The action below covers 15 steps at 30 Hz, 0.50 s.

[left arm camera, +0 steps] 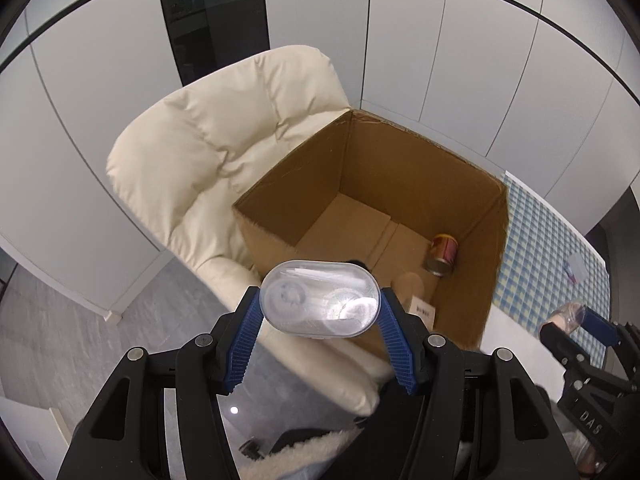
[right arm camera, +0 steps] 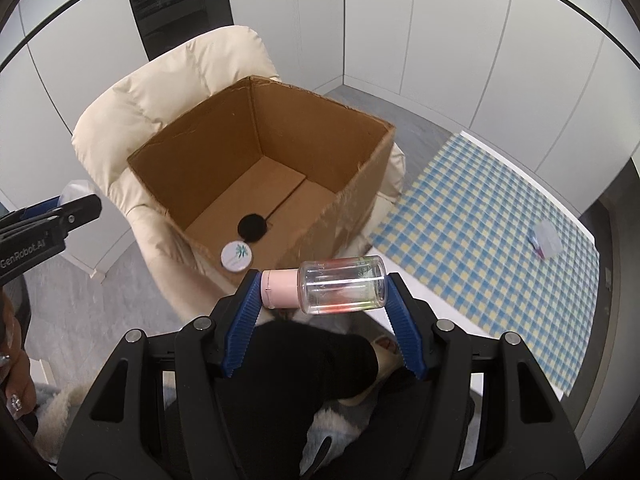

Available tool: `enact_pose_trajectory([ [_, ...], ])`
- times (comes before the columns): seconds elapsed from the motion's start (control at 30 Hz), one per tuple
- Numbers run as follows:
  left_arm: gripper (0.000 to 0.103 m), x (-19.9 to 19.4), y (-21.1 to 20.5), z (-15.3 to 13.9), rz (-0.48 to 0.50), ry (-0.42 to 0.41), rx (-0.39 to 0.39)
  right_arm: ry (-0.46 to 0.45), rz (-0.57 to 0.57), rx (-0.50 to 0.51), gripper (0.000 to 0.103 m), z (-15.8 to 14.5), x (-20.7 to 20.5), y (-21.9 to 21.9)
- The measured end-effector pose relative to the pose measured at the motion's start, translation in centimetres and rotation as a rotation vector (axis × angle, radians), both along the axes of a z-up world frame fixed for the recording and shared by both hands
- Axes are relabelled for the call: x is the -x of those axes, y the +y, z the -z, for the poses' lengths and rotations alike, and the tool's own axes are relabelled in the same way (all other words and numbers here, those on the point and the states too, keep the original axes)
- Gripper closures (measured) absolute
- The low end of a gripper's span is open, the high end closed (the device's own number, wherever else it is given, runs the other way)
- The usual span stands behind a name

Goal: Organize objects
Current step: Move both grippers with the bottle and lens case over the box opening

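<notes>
Two handheld grippers hover side by side above an open cardboard box (left arm camera: 400,184) that sits on the seat of a cream padded armchair (left arm camera: 208,148). The left gripper (left arm camera: 320,308) is closed on a clear oval plastic case (left arm camera: 319,298), its blue ribbed fingers (left arm camera: 245,344) pressing against the two narrow ends; the case hangs over the near rim of the box, at its left corner. The right gripper (right arm camera: 322,294) is closed on a small clear bottle (right arm camera: 343,285) with a pink cap (right arm camera: 279,288), held lying sideways with the cap pointing left, one finger against the cap and the other against the bottle's base; it floats just short of the box's near wall. Inside the box, on its floor, lie a red and gold can (left arm camera: 443,254) on its side against the right wall, a round black pad (right arm camera: 253,225) near the middle, a white round lid with a palm tree print (right arm camera: 236,255) by the near wall, and a small box with a white label (left arm camera: 423,309). To the right of the chair a blue and yellow checked cloth (right arm camera: 480,216) covers a surface, with a small clear packet (right arm camera: 545,239) lying on it well apart from the box
</notes>
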<state>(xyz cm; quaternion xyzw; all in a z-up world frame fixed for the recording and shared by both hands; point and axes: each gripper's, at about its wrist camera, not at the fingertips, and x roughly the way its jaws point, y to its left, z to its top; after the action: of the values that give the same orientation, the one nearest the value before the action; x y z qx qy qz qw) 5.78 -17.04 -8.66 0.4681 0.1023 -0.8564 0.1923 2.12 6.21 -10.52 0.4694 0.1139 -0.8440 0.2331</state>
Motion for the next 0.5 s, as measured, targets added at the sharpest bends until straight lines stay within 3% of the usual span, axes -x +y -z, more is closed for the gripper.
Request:
enact_pose_trajectory([
  [0.5, 0.044, 8.2, -3.4, 2.5, -0.043, -0.010, 0.000, -0.004, -0.088, -0.026, 0.039, 3.1, 6.8, -6.7],
])
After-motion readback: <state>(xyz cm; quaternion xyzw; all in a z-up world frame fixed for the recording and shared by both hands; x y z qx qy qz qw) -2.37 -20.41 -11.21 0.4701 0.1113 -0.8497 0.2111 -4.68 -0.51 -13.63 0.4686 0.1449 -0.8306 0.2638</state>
